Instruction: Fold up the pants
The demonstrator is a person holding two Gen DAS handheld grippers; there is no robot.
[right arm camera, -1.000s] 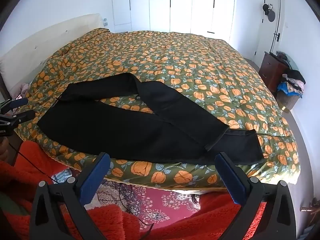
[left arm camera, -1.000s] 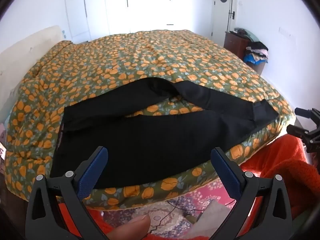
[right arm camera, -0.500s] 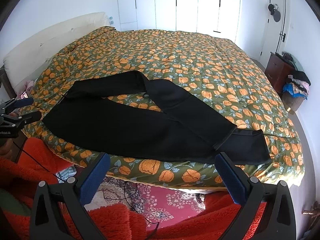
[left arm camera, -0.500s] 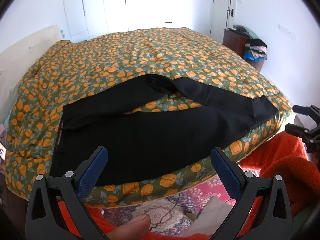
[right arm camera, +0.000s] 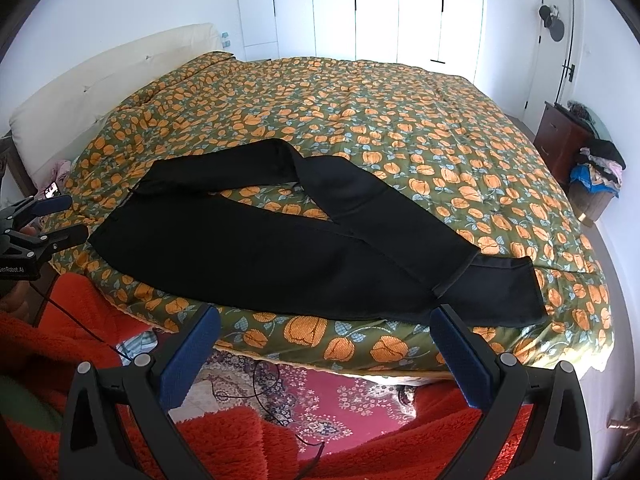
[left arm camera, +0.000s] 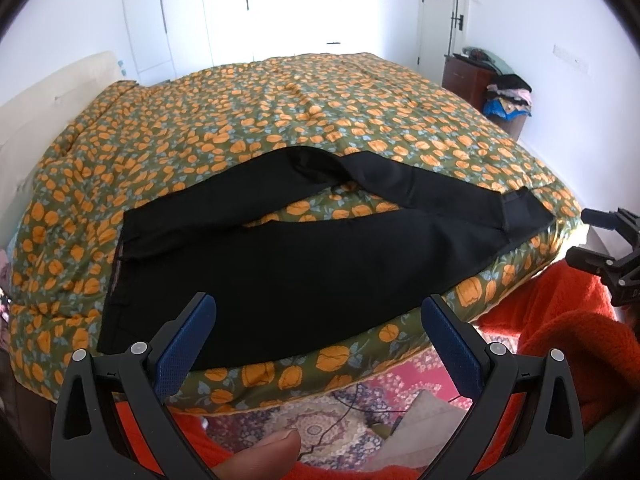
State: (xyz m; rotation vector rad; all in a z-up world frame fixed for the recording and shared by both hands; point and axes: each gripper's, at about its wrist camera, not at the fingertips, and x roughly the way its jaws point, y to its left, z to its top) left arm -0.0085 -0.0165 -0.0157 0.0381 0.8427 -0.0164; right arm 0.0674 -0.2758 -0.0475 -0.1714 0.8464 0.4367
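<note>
- Covering most of both views, the bed (right arm camera: 400, 92) with its orange-flowered quilt is the landmark; the pants (right arm camera: 248, 252) lie spread along its near edge, waist toward the headboard end and cuffs toward the foot end.
- Lying flat along the bed's near edge is one leg, while the other arcs away toward the bed's middle and bends back to the cuffs, leaving a patch of quilt showing between the two legs.
- Judging from that gap, the step in hand is to lay one leg squarely on the other: pinch the far leg near the waist and near the cuff, lift both ends together, and bring its edge down along the near leg so no crease is trapped.
- Held off the bed's near edge above the rug, the left hand-held gripper (left arm camera: 316, 332) has its blue pads wide apart, gripping and touching nothing.
- Likewise off the bed's near edge, nearer the cuffs, the right hand-held gripper (right arm camera: 326, 340) is spread wide and empty.
</note>
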